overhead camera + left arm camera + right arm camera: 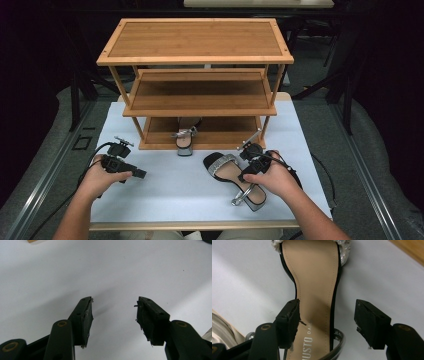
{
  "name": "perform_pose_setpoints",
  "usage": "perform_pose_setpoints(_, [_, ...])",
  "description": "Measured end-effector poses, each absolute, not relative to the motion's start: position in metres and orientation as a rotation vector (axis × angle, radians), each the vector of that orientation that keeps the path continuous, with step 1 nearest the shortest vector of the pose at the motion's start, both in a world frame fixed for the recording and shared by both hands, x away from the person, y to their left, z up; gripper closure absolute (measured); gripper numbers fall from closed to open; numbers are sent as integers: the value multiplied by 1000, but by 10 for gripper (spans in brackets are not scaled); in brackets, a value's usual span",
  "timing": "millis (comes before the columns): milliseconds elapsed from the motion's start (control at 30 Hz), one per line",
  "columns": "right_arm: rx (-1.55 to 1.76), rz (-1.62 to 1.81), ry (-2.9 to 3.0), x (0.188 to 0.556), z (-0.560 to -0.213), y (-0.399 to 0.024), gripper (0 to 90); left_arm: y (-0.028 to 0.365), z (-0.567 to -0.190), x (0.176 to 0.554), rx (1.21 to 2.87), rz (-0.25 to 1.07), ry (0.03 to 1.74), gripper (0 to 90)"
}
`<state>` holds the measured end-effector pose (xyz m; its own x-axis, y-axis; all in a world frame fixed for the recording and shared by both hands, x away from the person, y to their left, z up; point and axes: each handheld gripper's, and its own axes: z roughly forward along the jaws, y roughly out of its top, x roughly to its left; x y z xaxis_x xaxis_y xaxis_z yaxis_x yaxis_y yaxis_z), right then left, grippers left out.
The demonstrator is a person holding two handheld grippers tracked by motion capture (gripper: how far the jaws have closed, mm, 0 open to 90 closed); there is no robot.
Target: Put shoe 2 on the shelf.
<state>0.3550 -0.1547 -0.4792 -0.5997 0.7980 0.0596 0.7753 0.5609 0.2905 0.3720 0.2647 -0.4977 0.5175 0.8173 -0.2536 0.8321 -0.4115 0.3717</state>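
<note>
My right claw [327, 315] hangs released, jaws straddling the heeled sandal [317, 290] near the worktop [165, 195] front edge; left claw [113, 312] released over bare white

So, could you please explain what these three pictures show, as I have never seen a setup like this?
Gladly. There is no robot here: a person sits at a table and holds a hand-operated gripper in each hand. The high view looks down from above: the left gripper is at the left, the right gripper at the right. The other two pictures come from small cameras riding on those grippers, looking along their black fingers.

On the white table top stands a wooden three-level rack, with one sandal on its lowest shelf. A second sandal lies in front on the table.

Nothing is held. The left gripper is open over bare table. The right gripper is open, one finger over the second sandal's insole and the other beside the shoe.
</note>
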Motion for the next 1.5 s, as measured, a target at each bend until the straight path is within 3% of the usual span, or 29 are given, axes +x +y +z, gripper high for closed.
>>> perform_pose_setpoints(567, [1378, 356, 2810, 358, -493, -142, 318, 264, -500, 372, 2307, -46, 1360, 452])
perform_pose_setpoints(1500, [1445, 298, 2801, 362, -508, -137, 387, 265, -498, 372, 2304, -33, 1365, 442])
